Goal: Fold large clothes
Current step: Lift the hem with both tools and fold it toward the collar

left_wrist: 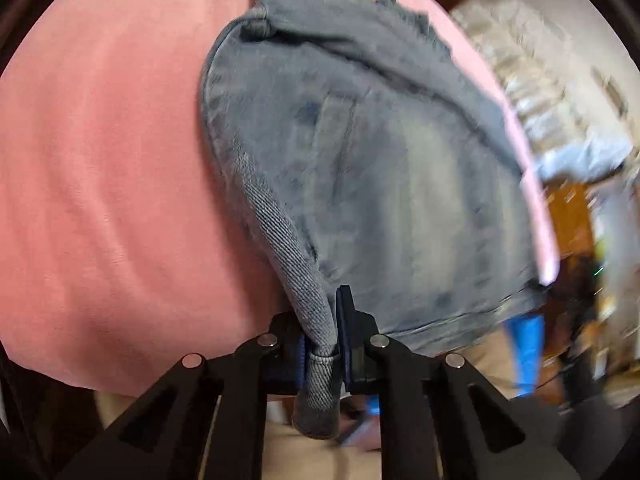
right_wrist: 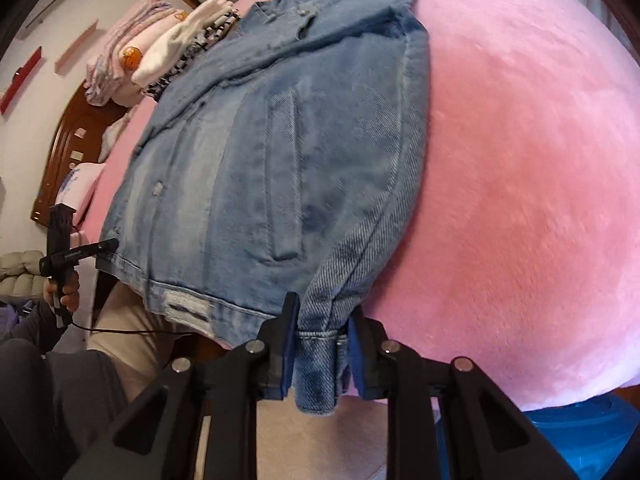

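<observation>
Here, a denim jacket (right_wrist: 256,168) lies spread on a pink blanket (right_wrist: 520,160), hem at the bed's edge. The left gripper (left_wrist: 320,354) pinches one sleeve cuff (left_wrist: 318,364); the right gripper (right_wrist: 322,354) brackets the other cuff (right_wrist: 318,364), though a firm clamp cannot be confirmed. Heavy denim could slip out, dragging the jacket askew.
</observation>
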